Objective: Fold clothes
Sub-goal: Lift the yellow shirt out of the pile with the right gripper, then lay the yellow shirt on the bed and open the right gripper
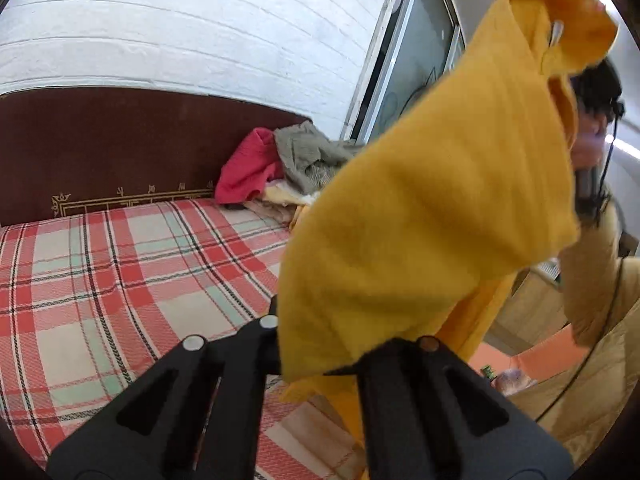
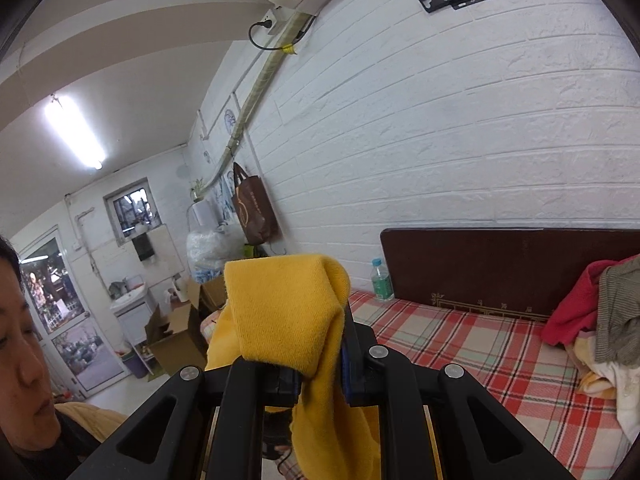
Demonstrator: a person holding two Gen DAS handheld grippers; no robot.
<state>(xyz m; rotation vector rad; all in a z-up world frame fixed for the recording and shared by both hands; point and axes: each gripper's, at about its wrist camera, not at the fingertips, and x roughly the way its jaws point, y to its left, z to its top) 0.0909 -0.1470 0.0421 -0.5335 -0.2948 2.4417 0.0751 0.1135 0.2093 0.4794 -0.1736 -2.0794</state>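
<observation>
Both grippers, left gripper (image 1: pixel 316 344) and right gripper (image 2: pixel 320 376), have their jaws pinching the yellow garment (image 1: pixel 432 216) stretched between them above the bed (image 1: pixel 120 264); either thin bite could slip, dropping it crumpled.

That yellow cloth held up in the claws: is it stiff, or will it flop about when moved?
Probably floppy: the yellow cloth sags and creases between the two grips instead of holding a shape. It looks soft and fairly thick, a fuzzy knit, so it likely won't slip easily from the right claw, where it bunches over the pads. It seems light enough to hang above the plaid bed.
</observation>
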